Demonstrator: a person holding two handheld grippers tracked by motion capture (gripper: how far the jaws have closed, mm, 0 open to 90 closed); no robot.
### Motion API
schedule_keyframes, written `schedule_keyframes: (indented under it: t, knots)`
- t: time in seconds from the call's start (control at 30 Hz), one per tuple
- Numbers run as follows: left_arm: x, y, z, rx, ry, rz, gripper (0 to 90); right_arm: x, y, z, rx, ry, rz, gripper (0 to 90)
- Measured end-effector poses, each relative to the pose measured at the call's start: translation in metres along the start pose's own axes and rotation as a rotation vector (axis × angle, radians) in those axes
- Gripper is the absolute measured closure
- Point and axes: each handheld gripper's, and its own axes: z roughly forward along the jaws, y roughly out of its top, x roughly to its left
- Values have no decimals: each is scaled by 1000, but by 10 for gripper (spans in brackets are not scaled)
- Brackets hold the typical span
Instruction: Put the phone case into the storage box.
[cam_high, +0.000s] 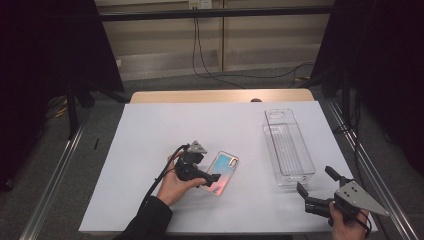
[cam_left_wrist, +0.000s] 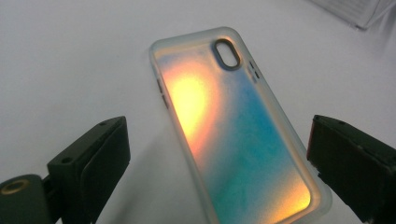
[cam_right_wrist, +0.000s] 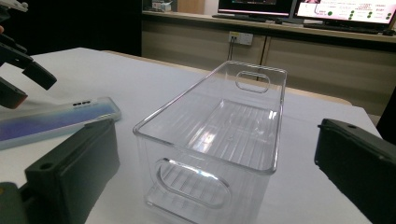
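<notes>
Lying flat on the white worktop (cam_high: 150, 145), near the middle, is a shiny phone case (cam_high: 222, 173) with orange and blue colours. The left tongs (cam_high: 214, 178) sit wide apart at its near end, one jaw on each side of it, and in the left gripper view neither jaw touches it, so they grip nothing. The right tongs (cam_high: 314, 183) are also spread wide and grip nothing; they hang at the near right, just in front of the clear plastic bin (cam_high: 289, 148).

The case is thin and smooth. If the left tongs squeeze it by its long edges, I think it could slip out or pop up, because the jaws have little to bite on. If they come down too low, they could push the case along the worktop instead of grabbing it. The bin is light and see-through, so the right tongs could bump it and slide it away
</notes>
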Motion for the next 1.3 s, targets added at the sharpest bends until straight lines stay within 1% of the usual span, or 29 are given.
schedule_keyframes:
  t: [0.07, 0.1, 0.17, 0.2, 0.23, 0.27, 0.3, 0.37, 0.47, 0.5, 0.57, 0.6, 0.63, 0.67, 0.73, 0.77, 0.8, 0.83, 0.87, 0.9, 0.93, 0.97, 1.0, 1.07, 1.1, 1.13, 1.17, 1.23, 1.3]
  knots:
    - [-2, 2, 4, 4, -11, -4, 61, 0, 0, 0, 0, 0, 0, 0]
    - [-3, 4, 6, 18, -7, 5, 60, 0, 0, 0, -1, 0, 0, 0]
    - [-4, 6, 10, 38, -2, 10, 60, 0, 0, 0, 0, 1, 0, 0]
    - [-4, 7, 12, 54, -13, 15, 60, 0, 0, 0, 0, 1, 0, 0]
    - [-5, 8, 14, 55, -15, 0, 61, 0, 0, 0, -1, 2, -1, 0]
    - [-6, 10, 17, 69, -8, -3, 61, 0, 0, 0, 0, 1, -2, 0]
    - [-6, 11, 19, 83, -2, 4, 61, 0, 0, 0, 0, 2, -2, 0]
    - [-8, 13, 23, 99, -7, 8, 61, 0, 0, 0, 0, 2, -2, 0]
    - [-10, 16, 28, 113, -5, 6, 61, 0, 0, 0, 0, 3, -1, 0]
    - [-11, 17, 30, 121, -3, 8, 61, 0, 0, 0, 0, 3, -1, 0]
    - [-13, 18, 33, 146, 19, 19, 61, 0, 0, 0, 3, 5, -1, 0]
    - [-13, 19, 35, 152, 16, 28, 61, 0, 0, 0, 3, 4, -2, 0]
    - [-14, 19, 36, 157, 16, 29, 61, 0, 0, 0, 1, 4, 0, 0]
    - [-15, 18, 38, 161, 29, 27, 56, 0, 0, 0, 2, 5, -1, 0]
    - [-17, 17, 40, 166, 38, 34, 40, 0, 0, 0, 2, 4, -1, 0]
    - [-18, 17, 40, 163, 51, 38, 32, 0, 0, 0, 2, 4, -1, 0]
    - [-18, 17, 40, 174, 45, 47, 32, 0, 0, 0, 3, 6, 0, 0]
    - [-19, 17, 41, 171, 63, 52, 32, 0, 0, 0, 3, 7, 0, 0]
    - [-19, 17, 41, 184, 62, 65, 32, 0, 0, 0, 3, 7, -1, 0]
    - [-20, 17, 41, 182, 65, 70, 32, 0, 0, 0, 2, 6, 0, 0]
    - [-20, 17, 42, 193, 69, 84, 32, 0, 0, 0, 2, 6, 0, 0]
    - [-22, 17, 43, 181, 80, 74, 30, 0, 0, 0, 2, 6, 1, 0]
    - [-24, 16, 43, 187, 86, 83, 28, 0, 0, 0, 1, 6, 1, 0]
    - [-25, 16, 44, 185, 97, 78, 23, 0, 0, 0, 3, 6, 0, 0]
    - [-24, 16, 43, 193, 97, 92, 23, 0, 0, 0, 2, 6, 2, 0]
    - [-25, 15, 44, 179, 103, 83, 23, 0, 0, 0, 2, 6, 1, 0]
    - [-25, 15, 44, 175, 102, 79, 23, 0, 0, 0, 1, 6, 0, 0]
    - [-27, 13, 44, 164, 116, 68, 22, 0, 0, 0, 2, 5, -1, 0]
    - [-27, 13, 44, 164, 120, 62, 19, 0, 0, 0, 3, 6, 0, 0]
